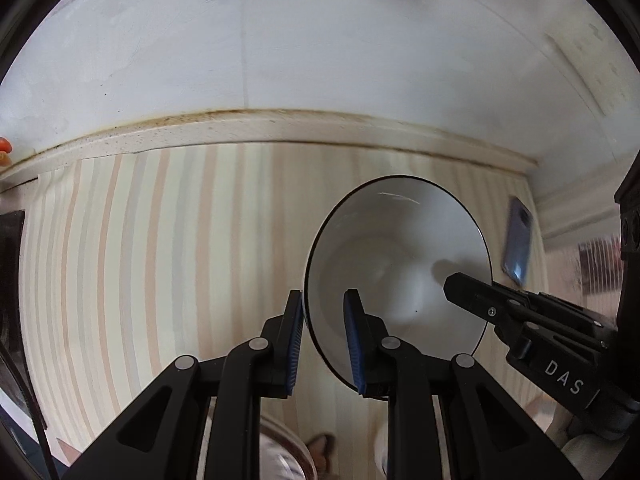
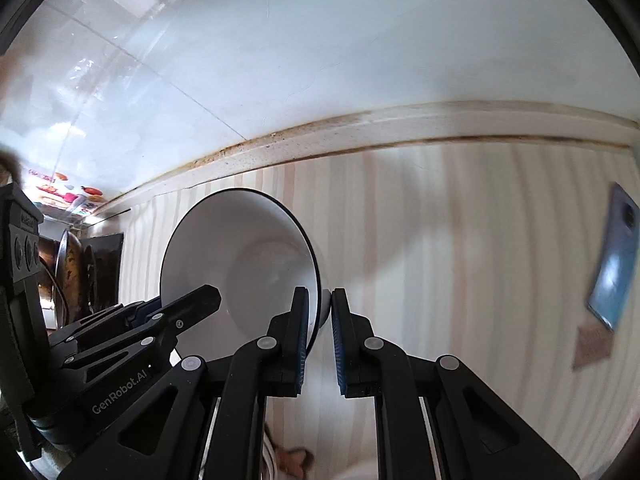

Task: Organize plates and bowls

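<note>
Both grippers pinch one white bowl (image 1: 396,264) aloft: left gripper (image 1: 323,320) at its nine o'clock rim, right gripper (image 2: 320,320) at three. Nothing looks stacked yet.

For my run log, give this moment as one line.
white bowl: held at rim, tilted | left gripper: shut on rim | right gripper: shut on opposite rim | phone: on counter

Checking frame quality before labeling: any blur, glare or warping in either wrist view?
Left wrist: bowl sharp, phone at right motion-smeared, backsplash ledge bowed by the fisheye. Right wrist: window glare on the wall tiles upper left, phone smeared, dark vignette in the corners.
</note>
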Action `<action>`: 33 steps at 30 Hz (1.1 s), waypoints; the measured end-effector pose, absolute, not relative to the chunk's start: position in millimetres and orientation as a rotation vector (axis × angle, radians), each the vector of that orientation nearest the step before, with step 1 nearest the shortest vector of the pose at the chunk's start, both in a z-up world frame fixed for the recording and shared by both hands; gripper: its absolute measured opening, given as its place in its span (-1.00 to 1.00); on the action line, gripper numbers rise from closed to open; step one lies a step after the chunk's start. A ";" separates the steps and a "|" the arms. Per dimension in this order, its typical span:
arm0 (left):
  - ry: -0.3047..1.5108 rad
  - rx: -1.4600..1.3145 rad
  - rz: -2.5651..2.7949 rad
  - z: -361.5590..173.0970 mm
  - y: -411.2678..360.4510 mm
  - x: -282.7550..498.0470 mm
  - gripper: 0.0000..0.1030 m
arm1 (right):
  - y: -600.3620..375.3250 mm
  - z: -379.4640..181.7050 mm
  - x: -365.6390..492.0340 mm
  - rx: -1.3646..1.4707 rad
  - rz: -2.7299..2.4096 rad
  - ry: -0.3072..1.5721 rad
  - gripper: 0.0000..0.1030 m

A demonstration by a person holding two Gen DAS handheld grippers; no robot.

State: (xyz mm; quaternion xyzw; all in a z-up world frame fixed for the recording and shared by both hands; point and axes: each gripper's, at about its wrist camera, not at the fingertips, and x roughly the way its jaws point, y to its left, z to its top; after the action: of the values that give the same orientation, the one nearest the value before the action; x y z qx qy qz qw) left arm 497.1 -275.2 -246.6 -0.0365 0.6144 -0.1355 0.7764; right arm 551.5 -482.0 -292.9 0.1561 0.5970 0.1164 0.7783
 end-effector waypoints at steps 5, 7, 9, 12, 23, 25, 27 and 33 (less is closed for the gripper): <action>1.320 -0.053 -0.349 -232.9 -294.5 456.4 -0.65 | -496.1 -271.6 501.3 0.337 0.224 1.269 -0.75; 1.321 -0.041 -0.366 -226.7 -301.4 443.6 -0.65 | -504.4 -265.6 483.2 0.341 0.218 1.264 -0.75; 1.324 -0.031 -0.387 -223.9 -307.1 427.5 -0.65 | -510.6 -260.7 465.1 0.349 0.209 1.260 -0.75; 1.327 -0.019 -0.413 -221.9 -316.3 407.5 -0.65 | -524.3 -255.9 438.2 0.360 0.199 1.257 -0.75; 1.405 0.061 -0.459 -250.8 -350.2 358.8 -0.65 | -559.9 -283.5 364.2 0.408 0.144 1.321 -0.75; 1.423 0.077 -0.455 -259.1 -353.1 355.3 -0.65 | -563.1 -293.1 360.6 0.414 0.140 1.335 -0.75; 1.432 0.095 -0.446 -265.7 -354.9 353.4 -0.65 | -566.0 -303.0 356.2 0.423 0.139 1.350 -0.75; 1.460 0.138 -0.418 -282.0 -355.0 349.6 -0.65 | -568.3 -324.8 350.8 0.437 0.152 1.389 -0.75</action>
State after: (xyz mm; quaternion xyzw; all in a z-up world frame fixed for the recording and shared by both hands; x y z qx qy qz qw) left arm 349.6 -355.0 -282.0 0.0626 0.6615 -0.1892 0.7230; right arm 350.8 -568.3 -324.8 0.1997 0.6341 0.0695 0.7438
